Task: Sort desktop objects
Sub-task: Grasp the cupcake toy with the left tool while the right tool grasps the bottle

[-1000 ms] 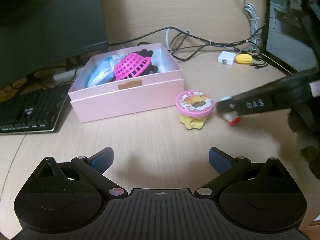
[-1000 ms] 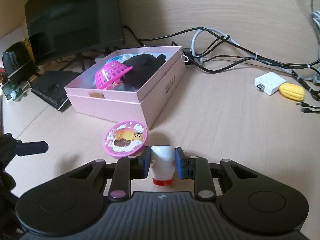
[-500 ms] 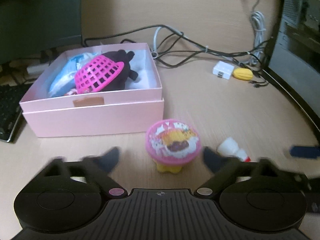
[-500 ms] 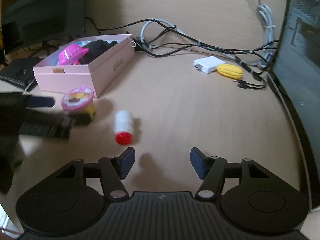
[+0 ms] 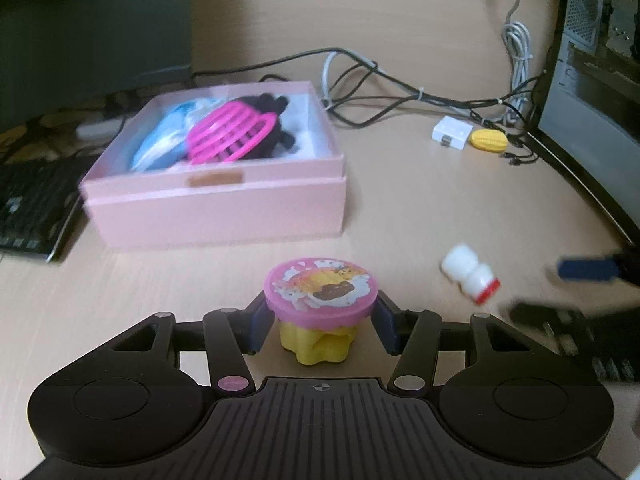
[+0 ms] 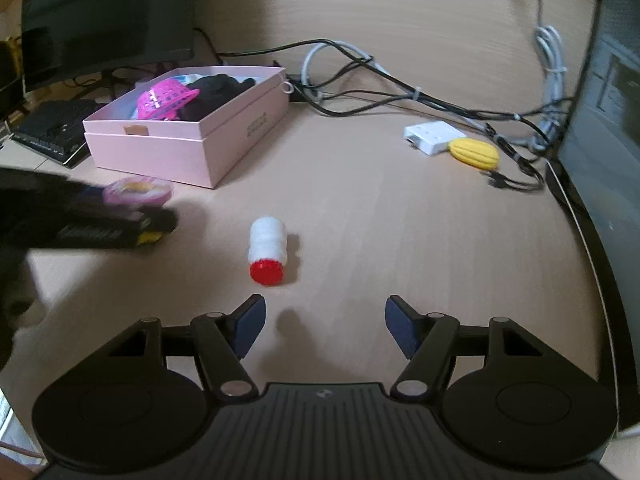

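Observation:
A toy cup [image 5: 320, 288] with a pink picture lid and a yellow base stands on the wooden desk, in front of the pink box [image 5: 216, 208]. My left gripper [image 5: 320, 320] is shut on it, its pads pressing the lid's sides. The right wrist view shows the cup [image 6: 138, 192] blurred with the left gripper [image 6: 120, 220] around it. A small white bottle [image 6: 267, 250] with a red cap lies on its side, just ahead of my right gripper [image 6: 325, 328]. Its jaws are opening and nothing is between them. The bottle [image 5: 470, 276] lies right of the cup.
The pink box [image 6: 160, 152] holds a pink basket [image 5: 232, 136], a black plush and a blue item. A yellow corn toy [image 6: 474, 154] and white adapter [image 6: 434, 136] lie among cables [image 6: 400, 96] at the back right. A keyboard [image 6: 52, 128] is left, a dark computer case [image 6: 608, 120] right.
My left gripper moved forward and shut on the pink-lidded cup. My right gripper let go of the white bottle, which now lies on the desk, and drew back to the right.

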